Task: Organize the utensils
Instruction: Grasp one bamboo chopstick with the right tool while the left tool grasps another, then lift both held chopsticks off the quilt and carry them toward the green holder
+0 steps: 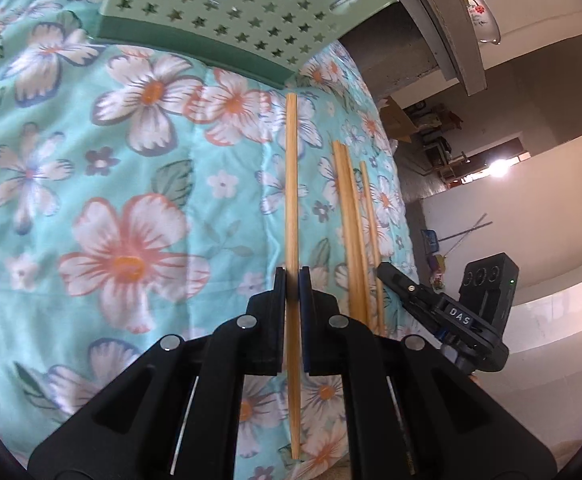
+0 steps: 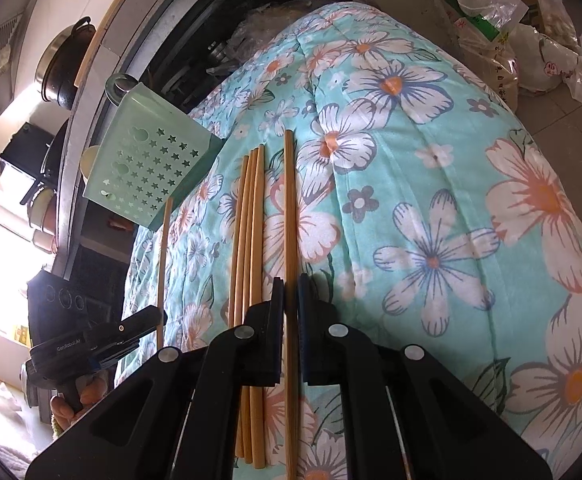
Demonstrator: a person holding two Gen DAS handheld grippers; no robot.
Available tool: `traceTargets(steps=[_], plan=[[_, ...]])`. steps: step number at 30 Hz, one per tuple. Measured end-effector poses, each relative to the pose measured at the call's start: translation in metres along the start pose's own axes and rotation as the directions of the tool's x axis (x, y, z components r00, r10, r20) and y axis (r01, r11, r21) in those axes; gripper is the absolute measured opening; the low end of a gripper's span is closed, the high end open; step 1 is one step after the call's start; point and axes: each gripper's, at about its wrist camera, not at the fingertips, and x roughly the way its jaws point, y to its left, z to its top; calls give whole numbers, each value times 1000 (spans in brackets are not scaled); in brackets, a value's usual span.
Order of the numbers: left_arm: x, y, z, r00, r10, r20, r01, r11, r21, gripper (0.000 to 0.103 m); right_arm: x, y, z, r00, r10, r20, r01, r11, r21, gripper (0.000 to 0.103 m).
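Left gripper (image 1: pixel 292 280) clamps chopstick (image 1: pixel 291 184).

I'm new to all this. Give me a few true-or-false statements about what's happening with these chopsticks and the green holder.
1. Each gripper's fingers are closed on one chopstick. True: left gripper holds the left chopstick, right gripper the right chopstick.
2. The green holder has star-shaped holes. True.
3. The cloth is plain white. False: it is turquoise with flowers.
4. All chopsticks are already inside the holder. False: a loose bundle lies on the cloth.
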Motion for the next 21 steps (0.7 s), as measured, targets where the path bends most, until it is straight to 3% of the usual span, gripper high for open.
traceTargets(steps=[3, 8, 17, 19, 21], plan=[[-18, 13, -6, 996, 86, 33, -86, 996, -7, 6, 0, 2, 0, 1000, -10, -3, 10, 1000, -6, 7], [-36, 28, -14, 972, 232, 44, -232, 973, 6, 6, 0, 3, -1, 1000, -21, -8, 21, 1000, -9, 7], [-44, 26, -17, 952, 304, 27, -305, 951, 43, 6, -5, 10, -6, 996, -74, -47, 72, 997, -39, 7], [-47, 23, -11, 952, 304, 26, -305, 951, 55, 10, -6, 12, -6, 995, -89, -56, 86, 995, -52, 7], [-49, 19, -2, 948, 315, 38, -317, 946, 71, 21, -7, 15, -3, 993, -102, -64, 98, 993, -66, 8]])
